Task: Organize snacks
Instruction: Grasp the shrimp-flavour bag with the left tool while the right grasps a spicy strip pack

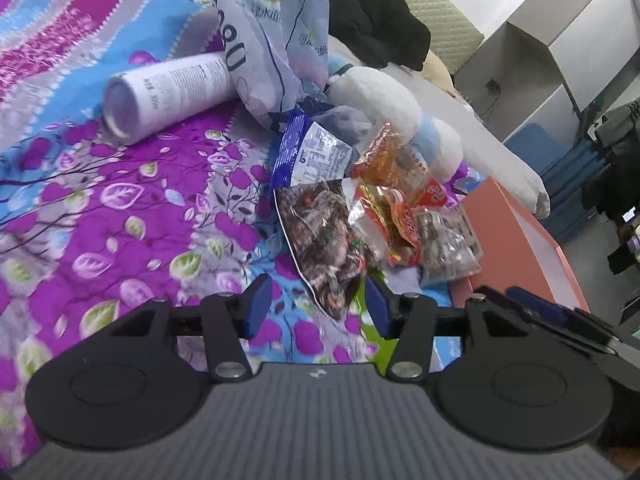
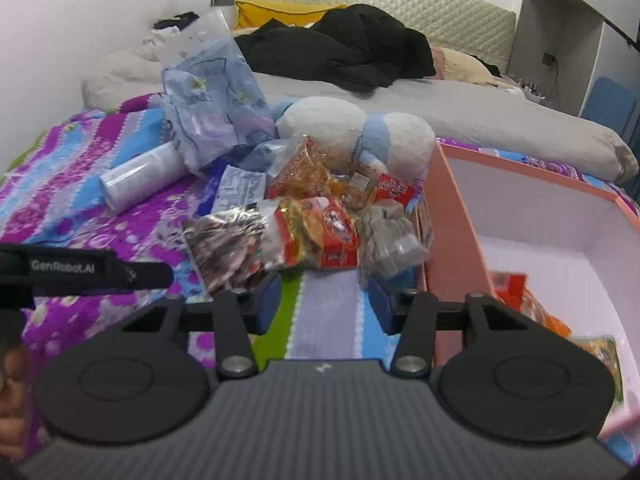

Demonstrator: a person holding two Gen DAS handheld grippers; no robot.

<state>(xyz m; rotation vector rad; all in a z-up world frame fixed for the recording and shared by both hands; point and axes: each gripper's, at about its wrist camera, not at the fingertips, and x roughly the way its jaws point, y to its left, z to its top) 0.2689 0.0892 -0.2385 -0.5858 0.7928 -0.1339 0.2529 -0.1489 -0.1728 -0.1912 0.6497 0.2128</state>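
Snacks [image 1: 380, 216] lie heaped on the bed just beyond both released, empty tongs, left tongs [image 1: 316, 312] nearest the dark candy bag [image 1: 324, 240], pink box [image 2: 452, 216] at right.

- Dark foil-look candy bag [image 1: 324, 240] lies flat on my floral quilt, its lower corner between my left blue pads.
- Red-and-gold snack packs [image 2: 320, 232] are heaped just beside it, touching.
- A crumpled grey packet [image 2: 386, 236] leans against the pink box [image 2: 452, 216].
- The pink box, open, white inside, already holds a few orange packets [image 2: 532, 304].
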